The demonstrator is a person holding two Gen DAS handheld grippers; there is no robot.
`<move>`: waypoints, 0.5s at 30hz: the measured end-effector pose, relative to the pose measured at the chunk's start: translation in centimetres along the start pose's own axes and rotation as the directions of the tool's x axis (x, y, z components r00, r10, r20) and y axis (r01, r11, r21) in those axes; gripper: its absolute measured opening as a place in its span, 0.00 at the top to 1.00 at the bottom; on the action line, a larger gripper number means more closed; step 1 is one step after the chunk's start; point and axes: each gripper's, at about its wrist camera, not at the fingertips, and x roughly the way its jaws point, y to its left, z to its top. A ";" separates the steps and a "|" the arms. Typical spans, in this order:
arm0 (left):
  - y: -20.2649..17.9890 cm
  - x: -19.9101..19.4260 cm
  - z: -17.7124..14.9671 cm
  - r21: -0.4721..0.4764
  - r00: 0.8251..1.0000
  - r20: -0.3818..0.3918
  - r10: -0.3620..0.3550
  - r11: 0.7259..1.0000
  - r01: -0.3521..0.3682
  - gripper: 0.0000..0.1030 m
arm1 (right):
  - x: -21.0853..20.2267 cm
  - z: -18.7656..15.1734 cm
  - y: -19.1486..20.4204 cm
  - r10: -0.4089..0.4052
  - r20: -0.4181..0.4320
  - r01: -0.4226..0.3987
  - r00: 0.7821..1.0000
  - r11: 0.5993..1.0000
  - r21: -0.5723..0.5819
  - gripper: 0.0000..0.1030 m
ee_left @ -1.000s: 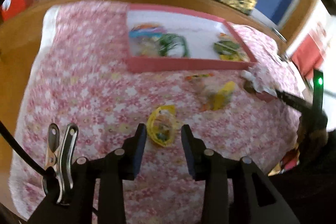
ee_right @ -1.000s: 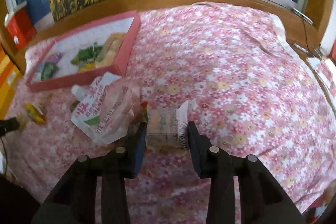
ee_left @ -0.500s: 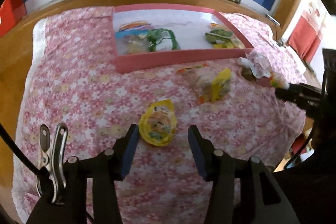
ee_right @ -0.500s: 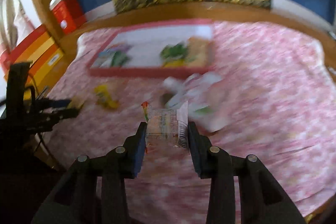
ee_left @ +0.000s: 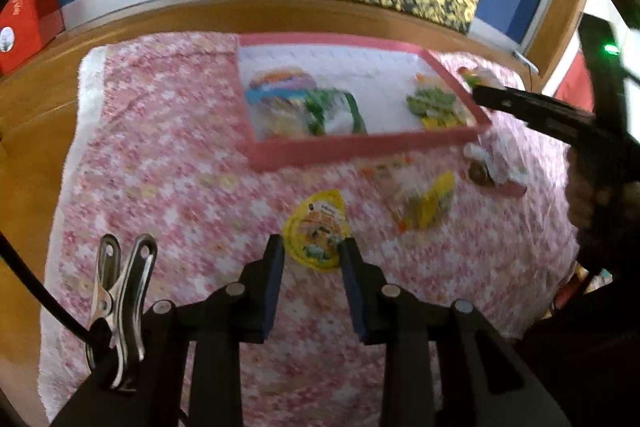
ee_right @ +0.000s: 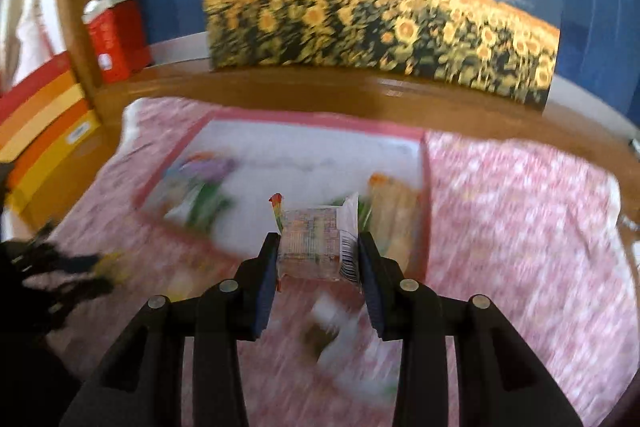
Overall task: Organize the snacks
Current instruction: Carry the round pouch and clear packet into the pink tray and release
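Pink tray (ee_left: 360,149) on a floral cloth (ee_left: 160,155), serving as landmark for all positions. Inside the tray, against its near wall: a blue-and-purple packet (ee_left: 280,87) at the left, a green-and-white packet (ee_left: 334,111) touching it, and a green-and-yellow packet (ee_left: 436,105) in the right corner.

In front of the tray, on the cloth: a yellow pouch (ee_left: 318,229), long axis running toward the tray with its pointed top nearest the tray; to its right an orange-and-yellow packet (ee_left: 416,199) lying at a slant; farther right, just off the tray's right front corner, a white wrapper (ee_left: 500,163) beside a brown round item (ee_left: 477,171). Print on the pouch is too blurred to read.

Left gripper (ee_left: 312,259): jaws parted, flanking the lower end of the pouch; whether the pads touch it cannot be told.

Right gripper (ee_right: 318,255): jaws closed on a clear packet (ee_right: 312,243), held over the tray's near wall toward its right end. The packet's long axis spans the jaws crosswise; a barcode label (ee_right: 349,255) sits at its right edge and a red-and-yellow tab (ee_right: 276,205) stands up at its left. Its text is illegible. In the left wrist view the same gripper reaches in above the tray's right corner.

Behind the tray: a sunflower picture (ee_right: 380,23) against a blue wall. Left of the tray: a red box (ee_right: 116,39).
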 end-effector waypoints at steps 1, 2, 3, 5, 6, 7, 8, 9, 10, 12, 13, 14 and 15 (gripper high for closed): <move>0.2 -0.2 0.5 -0.008 1.000 0.009 0.002 1.000 -0.001 0.71 | 0.8 0.6 0.0 -0.005 0.000 0.005 1.000 1.000 0.001 0.62; 0.4 -0.3 1.0 -0.013 1.000 0.017 0.001 1.000 -0.001 0.71 | 1.6 1.1 0.0 -0.008 -0.004 0.008 1.000 1.000 0.003 0.62; 0.5 -0.5 1.8 -0.018 1.000 0.028 0.002 1.000 -0.001 0.71 | 2.5 1.7 0.0 -0.015 -0.014 0.015 1.000 1.000 0.005 0.62; 0.5 -0.7 3.4 -0.021 0.999 0.051 0.002 1.000 0.000 0.71 | 4.3 2.6 -0.1 -0.026 -0.038 0.027 0.999 1.000 0.008 0.62; 0.5 -0.7 4.3 -0.027 0.998 0.066 -0.001 1.000 0.002 0.71 | 5.1 3.0 -0.2 -0.033 -0.051 0.033 0.998 0.999 0.011 0.62; 0.4 -0.5 5.6 -0.031 0.997 0.081 -0.001 1.000 0.004 0.71 | 6.0 3.3 -0.3 -0.036 -0.068 0.037 0.997 0.999 0.013 0.62; 0.3 -0.4 6.5 -0.029 0.996 0.092 0.002 1.000 0.001 0.71 | 6.8 3.6 -0.3 -0.041 -0.086 0.042 0.995 0.999 0.011 0.62; 0.0 0.0 7.5 -0.024 0.994 0.105 0.004 1.000 -0.001 0.71 | 7.7 3.8 -0.5 -0.045 -0.113 0.047 0.993 0.999 0.013 0.62; -0.3 0.6 8.8 -0.017 0.994 0.111 -0.003 1.000 0.005 0.71 | 8.7 4.1 -0.8 -0.039 -0.151 0.042 0.988 0.999 0.019 0.62; -0.9 1.8 10.5 0.001 0.994 0.107 -0.018 1.000 0.018 0.71 | 10.0 4.3 -1.3 -0.015 -0.210 0.020 0.977 1.000 0.023 0.62; -1.5 2.7 11.4 0.020 0.995 0.103 -0.019 1.000 0.017 0.71 | 10.3 4.6 -1.3 -0.008 -0.229 0.011 0.973 1.000 0.011 0.62; -1.9 3.2 11.9 0.034 0.995 0.100 -0.016 0.999 0.013 0.71 | 10.5 4.8 -1.3 -0.003 -0.250 0.003 0.968 1.000 -0.001 0.62; -2.4 4.2 12.6 0.049 0.996 0.090 -0.009 0.999 0.004 0.71 | 10.7 5.0 -1.3 0.000 -0.261 -0.002 0.965 1.000 -0.006 0.62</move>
